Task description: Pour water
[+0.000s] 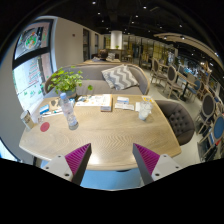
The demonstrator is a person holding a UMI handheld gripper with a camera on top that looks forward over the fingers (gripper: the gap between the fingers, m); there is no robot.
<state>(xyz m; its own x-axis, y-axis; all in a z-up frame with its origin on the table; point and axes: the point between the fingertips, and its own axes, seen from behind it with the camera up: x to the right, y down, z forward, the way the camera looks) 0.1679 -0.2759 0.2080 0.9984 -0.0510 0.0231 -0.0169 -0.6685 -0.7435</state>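
While the claw (pixel 112 160) hangs apart and empty, 1 bottle (pixel 69 112) waits beyond it.
Probably light, slippery plastic; grip mid-body.

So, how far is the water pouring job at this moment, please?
Nothing looks done yet. The gripper hangs open and empty, short of the table. The water bottle stands upright beyond the jaws, untouched, and the cup stands apart from it. Left: reach the bottle, grasp it, carry it to the cup and pour.
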